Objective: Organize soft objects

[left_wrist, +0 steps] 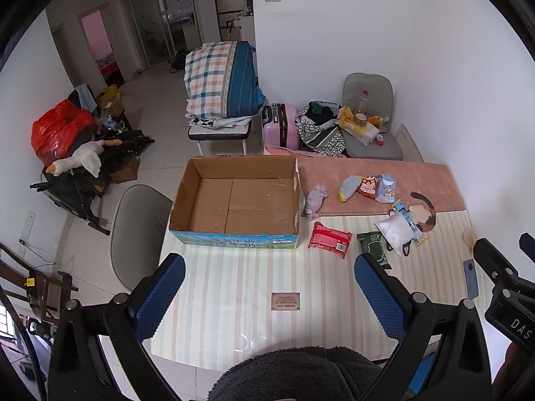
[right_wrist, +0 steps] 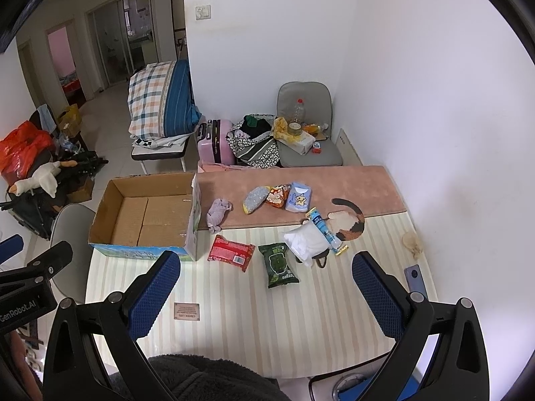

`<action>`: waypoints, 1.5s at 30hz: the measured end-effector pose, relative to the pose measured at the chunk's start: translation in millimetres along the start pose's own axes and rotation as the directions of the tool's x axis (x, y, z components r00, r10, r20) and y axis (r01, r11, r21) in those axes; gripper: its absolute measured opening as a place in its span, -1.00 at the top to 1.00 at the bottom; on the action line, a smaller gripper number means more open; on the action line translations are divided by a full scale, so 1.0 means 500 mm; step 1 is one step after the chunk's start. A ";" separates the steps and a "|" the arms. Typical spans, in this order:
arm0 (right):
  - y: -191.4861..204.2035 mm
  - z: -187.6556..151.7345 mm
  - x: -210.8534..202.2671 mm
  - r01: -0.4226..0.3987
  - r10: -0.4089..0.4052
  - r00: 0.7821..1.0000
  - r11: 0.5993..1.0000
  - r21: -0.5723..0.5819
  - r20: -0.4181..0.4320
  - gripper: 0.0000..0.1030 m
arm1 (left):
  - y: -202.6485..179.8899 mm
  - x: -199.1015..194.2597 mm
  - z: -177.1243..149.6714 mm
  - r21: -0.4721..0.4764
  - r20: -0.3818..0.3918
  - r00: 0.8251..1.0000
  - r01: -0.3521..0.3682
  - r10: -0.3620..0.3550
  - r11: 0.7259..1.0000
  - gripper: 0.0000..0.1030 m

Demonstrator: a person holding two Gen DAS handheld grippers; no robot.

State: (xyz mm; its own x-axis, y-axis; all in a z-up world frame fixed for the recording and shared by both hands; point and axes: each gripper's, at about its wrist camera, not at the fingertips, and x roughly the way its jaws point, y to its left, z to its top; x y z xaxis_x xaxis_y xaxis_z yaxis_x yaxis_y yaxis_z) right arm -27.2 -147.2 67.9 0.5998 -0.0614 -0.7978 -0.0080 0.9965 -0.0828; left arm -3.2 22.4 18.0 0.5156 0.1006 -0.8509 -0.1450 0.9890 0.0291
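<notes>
An empty cardboard box (left_wrist: 234, 200) (right_wrist: 147, 214) stands open at the table's left. Right of it lie a lilac cloth (left_wrist: 316, 200) (right_wrist: 218, 212), a red packet (left_wrist: 329, 238) (right_wrist: 230, 252), a green wipes pack (left_wrist: 372, 245) (right_wrist: 278, 264), a white pouch (left_wrist: 396, 230) (right_wrist: 307, 241), a grey-yellow pouch (left_wrist: 349, 187) (right_wrist: 254, 198), an orange snack bag (left_wrist: 367, 185) (right_wrist: 277, 195), a blue tissue pack (left_wrist: 387, 189) (right_wrist: 298, 197) and a blue tube (left_wrist: 409, 222) (right_wrist: 326, 230). My left gripper (left_wrist: 269, 295) and right gripper (right_wrist: 265, 292) are open and empty, above the near table.
A striped mat (right_wrist: 267, 317) and a pink mat (left_wrist: 384, 173) cover the table. A phone (right_wrist: 414, 279) lies at the right edge near the wall. A grey chair (left_wrist: 137, 234) stands left of the table; a loaded chair (left_wrist: 367, 123) and pink suitcase (left_wrist: 281, 127) stand behind.
</notes>
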 end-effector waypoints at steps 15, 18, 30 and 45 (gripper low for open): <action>-0.004 -0.006 -0.008 -0.028 0.028 0.999 1.000 0.001 0.015 -1.00 | 0.000 -0.012 -0.004 0.000 0.014 1.000 -0.016 0.016 1.000 -1.00; -0.003 -0.006 -0.006 -0.036 0.036 0.999 0.999 0.002 0.013 -1.00 | 0.002 -0.012 -0.006 -0.003 0.012 1.000 -0.014 0.014 1.000 -1.00; -0.169 -0.010 0.186 0.015 0.013 0.992 0.978 0.208 -0.129 -1.00 | -0.069 0.152 0.028 0.070 -0.108 0.994 0.020 -0.012 0.997 -1.00; -0.272 -0.020 0.900 -0.089 -0.002 0.836 0.986 -0.140 -0.549 -1.00 | -0.332 0.655 0.011 0.077 -0.556 0.828 0.145 -0.078 0.986 -0.99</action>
State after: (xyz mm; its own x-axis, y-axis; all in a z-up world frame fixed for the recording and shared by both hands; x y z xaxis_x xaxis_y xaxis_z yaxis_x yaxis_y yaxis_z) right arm 235.8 -310.7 -285.9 0.0621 -0.0841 -0.9945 -0.1733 0.9804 -0.0937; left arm 194.6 -108.4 -262.6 -0.0309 -0.0544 -0.9980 -0.0036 0.9985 -0.0543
